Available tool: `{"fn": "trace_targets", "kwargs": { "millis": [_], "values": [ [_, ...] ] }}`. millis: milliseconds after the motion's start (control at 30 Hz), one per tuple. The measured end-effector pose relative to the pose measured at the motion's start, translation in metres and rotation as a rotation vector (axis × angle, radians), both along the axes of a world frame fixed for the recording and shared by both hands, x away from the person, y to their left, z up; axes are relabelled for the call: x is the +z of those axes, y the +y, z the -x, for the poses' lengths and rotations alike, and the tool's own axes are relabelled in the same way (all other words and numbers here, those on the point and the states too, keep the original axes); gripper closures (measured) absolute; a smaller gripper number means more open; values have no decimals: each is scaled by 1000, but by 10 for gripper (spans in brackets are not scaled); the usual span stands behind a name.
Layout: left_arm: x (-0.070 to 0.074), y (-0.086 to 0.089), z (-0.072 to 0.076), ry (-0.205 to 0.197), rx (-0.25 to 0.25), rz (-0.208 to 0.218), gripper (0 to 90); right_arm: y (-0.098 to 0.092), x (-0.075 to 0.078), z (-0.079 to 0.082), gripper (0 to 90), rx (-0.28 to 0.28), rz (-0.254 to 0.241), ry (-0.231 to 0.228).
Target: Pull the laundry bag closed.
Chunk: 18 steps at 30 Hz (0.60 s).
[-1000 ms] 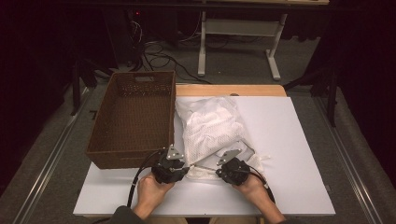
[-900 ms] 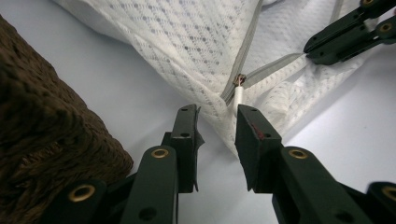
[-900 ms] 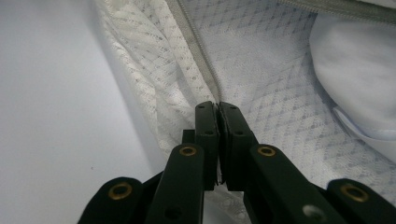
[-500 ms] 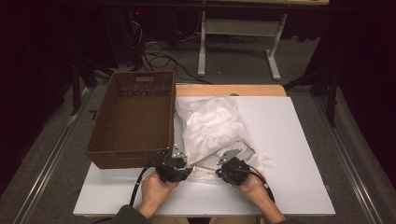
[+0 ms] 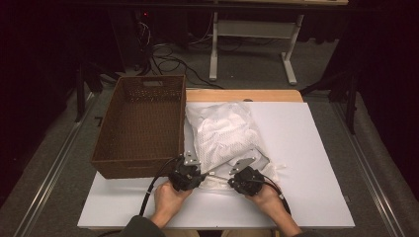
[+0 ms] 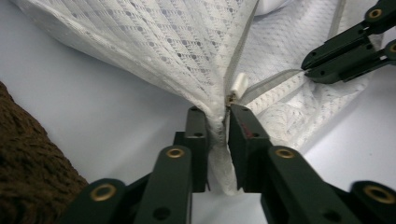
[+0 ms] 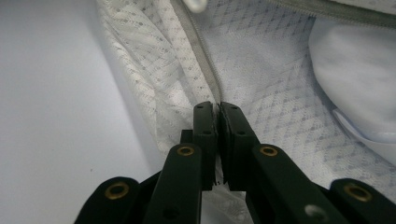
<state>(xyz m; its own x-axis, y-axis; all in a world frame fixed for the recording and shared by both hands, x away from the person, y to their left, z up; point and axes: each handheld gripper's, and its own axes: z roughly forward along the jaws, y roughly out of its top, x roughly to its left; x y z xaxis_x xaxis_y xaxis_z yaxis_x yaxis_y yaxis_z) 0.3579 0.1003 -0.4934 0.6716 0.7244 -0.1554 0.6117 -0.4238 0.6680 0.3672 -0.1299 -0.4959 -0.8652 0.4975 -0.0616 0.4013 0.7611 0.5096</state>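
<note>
One mesh bag (image 5: 225, 136) lengthwise (zipper nearest)

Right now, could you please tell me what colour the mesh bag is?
White, with a diamond-patterned weave; the mesh bag shows best in the left gripper view.

No legible text, label, brand, number or sign appears on any surface in the three views.

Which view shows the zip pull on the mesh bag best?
The left gripper view: the white zip pull sits sharp beside the pinched mesh bag. The right gripper view cuts it off at the top edge; from the high view it is too small to tell.
</note>
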Motion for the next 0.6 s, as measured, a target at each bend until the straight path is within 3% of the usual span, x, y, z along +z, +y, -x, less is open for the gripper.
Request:
{"fn": "trace_targets", "kwargs": {
  "millis": [200, 300, 600],
  "values": [
    [2, 2, 2, -6, -23, -3, 845, -1, 0, -1, 774, -20, -27, 30],
    [2, 2, 2, -4, -29, 6, 849, 1, 1, 0, 736, -28, -49, 23],
    [3, 4, 3, -8, -37, 24, 854, 12, 3, -2, 729, -31, -126, 25]
  ]
}}
